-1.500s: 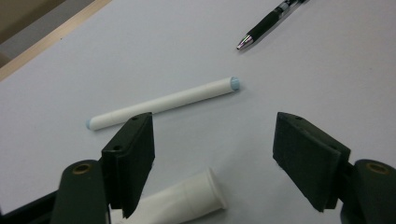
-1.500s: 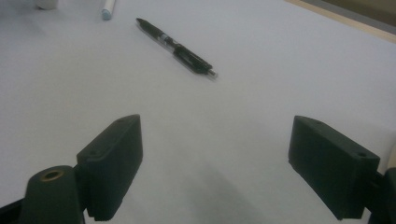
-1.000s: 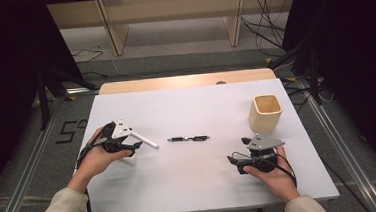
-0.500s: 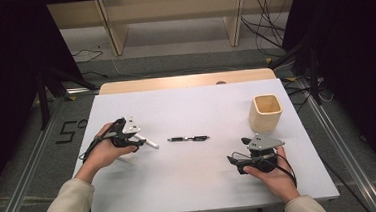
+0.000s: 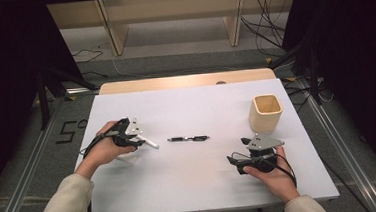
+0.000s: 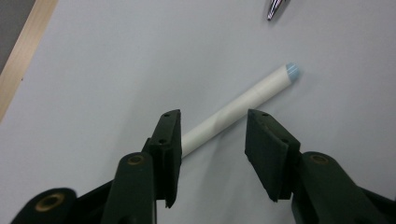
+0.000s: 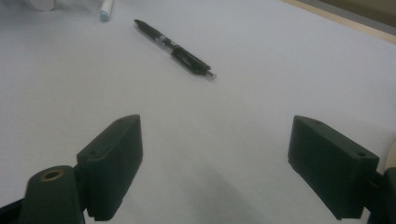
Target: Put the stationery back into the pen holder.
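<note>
high view looks down from afar; both gripper views skim close, sharing the black pen point(image 5: 188, 138)

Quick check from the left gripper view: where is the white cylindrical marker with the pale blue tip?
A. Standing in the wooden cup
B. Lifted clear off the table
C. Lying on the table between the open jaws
C: the white cylindrical marker lies flat between the left gripper's jaws, with a gap still showing at the right one.

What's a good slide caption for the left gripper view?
Left gripper closing around a white marker lying on the white table, pads not yet touching it.
</note>
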